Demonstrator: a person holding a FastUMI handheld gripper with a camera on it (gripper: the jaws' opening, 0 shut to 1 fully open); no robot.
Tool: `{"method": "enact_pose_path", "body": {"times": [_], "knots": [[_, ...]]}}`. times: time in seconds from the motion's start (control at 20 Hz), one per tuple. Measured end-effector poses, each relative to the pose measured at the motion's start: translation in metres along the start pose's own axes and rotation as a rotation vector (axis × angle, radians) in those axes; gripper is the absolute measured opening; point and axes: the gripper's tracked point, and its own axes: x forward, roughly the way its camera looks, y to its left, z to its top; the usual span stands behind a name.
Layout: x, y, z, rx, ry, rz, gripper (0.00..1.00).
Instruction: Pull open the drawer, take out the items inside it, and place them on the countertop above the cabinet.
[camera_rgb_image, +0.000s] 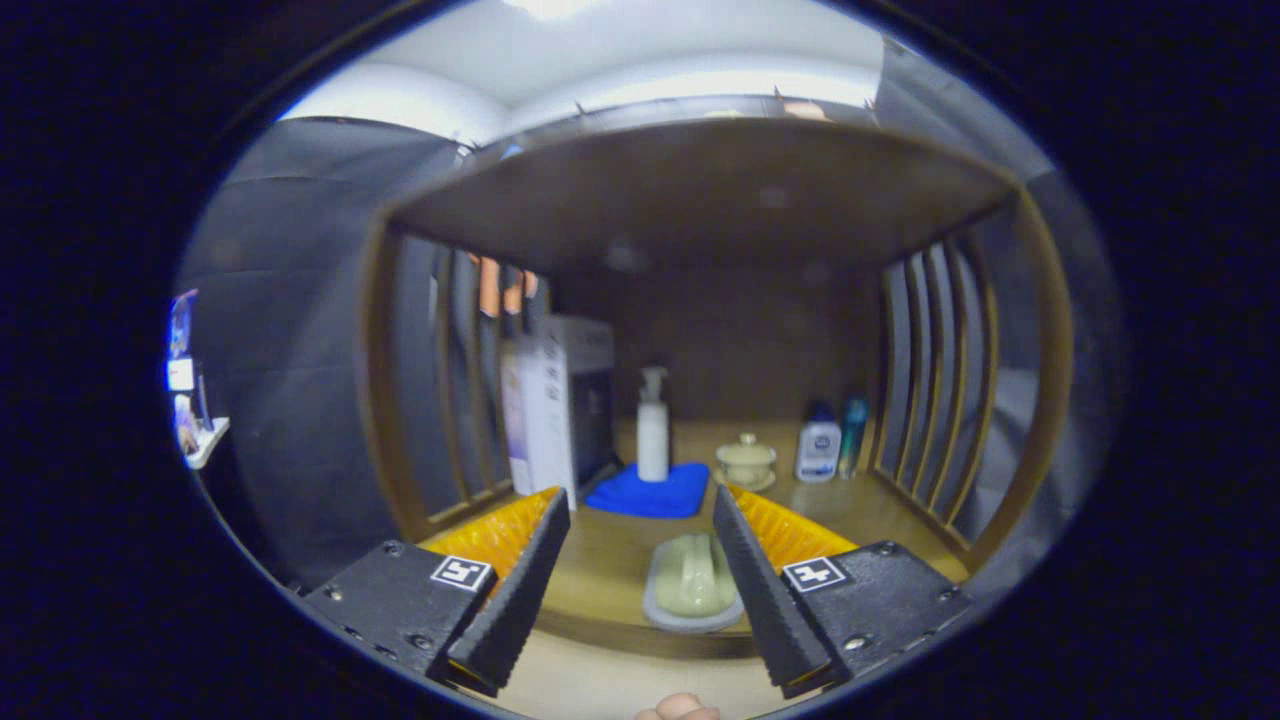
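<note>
Countertop (620, 560) of pale wood runs out ahead of the tongs (640, 540), whose fingers stand wide apart with nothing gripped. Between them, on the wood, lies a pale green ridged dish (692, 585) on a whitish tray. Beyond the tips sits a blue cloth (650, 492) with a white pump bottle (653, 430) standing on it; right of that a small lidded cup (746, 462), then a white bottle (818, 445) and a teal one (853, 432), labels too small to read. Left stands a white box (550, 400). Slatted wooden sides (935, 360) and a wooden shelf (700, 190) enclose it all
</note>
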Motion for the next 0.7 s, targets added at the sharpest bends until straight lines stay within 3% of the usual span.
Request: {"method": "enact_pose_path", "body": {"times": [0.05, 0.25, 0.45, 0.7], "knots": [[-0.028, 0.009, 0.001, -0.026, -0.046, -0.001, 1.0], [-0.121, 0.02, -0.026, -0.113, -0.171, -0.07, 1.0], [-0.153, 0.038, -0.084, -0.091, -0.15, -0.068, 1.0], [-0.169, 0.025, -0.146, -0.018, -0.111, -0.14, 1.0]]}}
